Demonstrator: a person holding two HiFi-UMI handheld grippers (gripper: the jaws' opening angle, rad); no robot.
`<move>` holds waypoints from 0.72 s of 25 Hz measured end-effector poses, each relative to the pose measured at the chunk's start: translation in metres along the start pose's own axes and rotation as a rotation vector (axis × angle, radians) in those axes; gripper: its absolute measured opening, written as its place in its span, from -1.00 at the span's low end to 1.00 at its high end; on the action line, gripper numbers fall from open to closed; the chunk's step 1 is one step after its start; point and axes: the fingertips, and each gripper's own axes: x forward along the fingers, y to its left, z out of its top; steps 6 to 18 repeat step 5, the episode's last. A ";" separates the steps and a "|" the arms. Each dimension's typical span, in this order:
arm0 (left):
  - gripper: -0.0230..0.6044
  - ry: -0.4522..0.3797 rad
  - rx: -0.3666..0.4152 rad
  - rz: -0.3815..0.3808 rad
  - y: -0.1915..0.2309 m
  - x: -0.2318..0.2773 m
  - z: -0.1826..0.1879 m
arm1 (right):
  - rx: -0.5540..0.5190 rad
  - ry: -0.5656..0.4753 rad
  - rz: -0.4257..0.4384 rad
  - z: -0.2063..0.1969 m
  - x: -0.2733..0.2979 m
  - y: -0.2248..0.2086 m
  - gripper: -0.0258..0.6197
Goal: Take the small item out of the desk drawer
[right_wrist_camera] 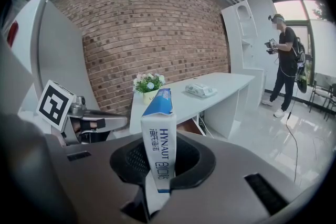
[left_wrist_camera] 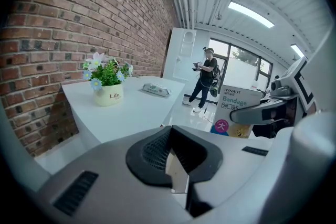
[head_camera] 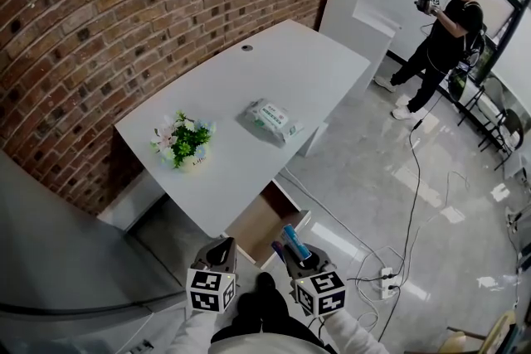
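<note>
The box [right_wrist_camera: 159, 139] is clamped in the right gripper [right_wrist_camera: 156, 186] near the open drawer [head_camera: 261, 224]; the left gripper [left_wrist_camera: 177, 173] is closed, empty.

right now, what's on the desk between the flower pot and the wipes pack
Nothing: the desk between the flower pot and the wipes pack is bare, seen in the head view.

On bandage box [left_wrist_camera: 237, 107]: "HYNAUT", "Bandage", 创口贴 on front; narrow side reads "HYNAUT 创口贴". On flower pot [left_wrist_camera: 109, 95]: "Life", smaller line below unreadable.
</note>
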 end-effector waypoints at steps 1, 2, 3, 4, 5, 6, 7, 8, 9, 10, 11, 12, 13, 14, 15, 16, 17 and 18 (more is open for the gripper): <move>-0.87 0.000 0.001 0.000 0.000 0.000 -0.001 | 0.002 0.001 0.000 -0.001 0.000 0.000 -0.67; -0.87 0.000 0.001 -0.001 0.000 -0.001 -0.002 | 0.004 0.002 0.000 -0.002 0.000 0.000 -0.67; -0.87 0.001 0.002 -0.001 0.000 -0.001 -0.003 | 0.006 0.002 -0.001 -0.003 0.000 0.001 -0.67; -0.87 0.001 0.003 -0.002 0.000 -0.002 -0.004 | 0.009 0.002 -0.002 -0.004 0.000 0.001 -0.67; -0.87 0.002 0.004 -0.002 0.000 -0.002 -0.005 | 0.012 0.002 -0.003 -0.005 0.000 0.001 -0.67; -0.87 0.002 0.004 -0.002 0.000 -0.002 -0.005 | 0.012 0.002 -0.003 -0.005 0.000 0.001 -0.67; -0.87 0.002 0.004 -0.002 0.000 -0.002 -0.005 | 0.012 0.002 -0.003 -0.005 0.000 0.001 -0.67; -0.87 0.002 0.004 -0.002 0.000 -0.002 -0.005 | 0.012 0.002 -0.003 -0.005 0.000 0.001 -0.67; -0.87 0.002 0.004 -0.002 0.000 -0.002 -0.005 | 0.012 0.002 -0.003 -0.005 0.000 0.001 -0.67; -0.87 0.002 0.004 -0.002 0.000 -0.002 -0.005 | 0.012 0.002 -0.003 -0.005 0.000 0.001 -0.67; -0.87 0.002 0.004 -0.002 0.000 -0.002 -0.005 | 0.012 0.002 -0.003 -0.005 0.000 0.001 -0.67; -0.87 0.002 0.004 -0.002 0.000 -0.002 -0.005 | 0.012 0.002 -0.003 -0.005 0.000 0.001 -0.67; -0.87 0.002 0.004 -0.002 0.000 -0.002 -0.005 | 0.012 0.002 -0.003 -0.005 0.000 0.001 -0.67; -0.87 0.002 0.004 -0.002 0.000 -0.002 -0.005 | 0.012 0.002 -0.003 -0.005 0.000 0.001 -0.67; -0.87 0.002 0.004 -0.002 0.000 -0.002 -0.005 | 0.012 0.002 -0.003 -0.005 0.000 0.001 -0.67; -0.87 0.002 0.004 -0.002 0.000 -0.002 -0.005 | 0.012 0.002 -0.003 -0.005 0.000 0.001 -0.67; -0.87 0.002 0.004 -0.002 0.000 -0.002 -0.005 | 0.012 0.002 -0.003 -0.005 0.000 0.001 -0.67; -0.87 0.002 0.004 -0.002 0.000 -0.002 -0.005 | 0.012 0.002 -0.003 -0.005 0.000 0.001 -0.67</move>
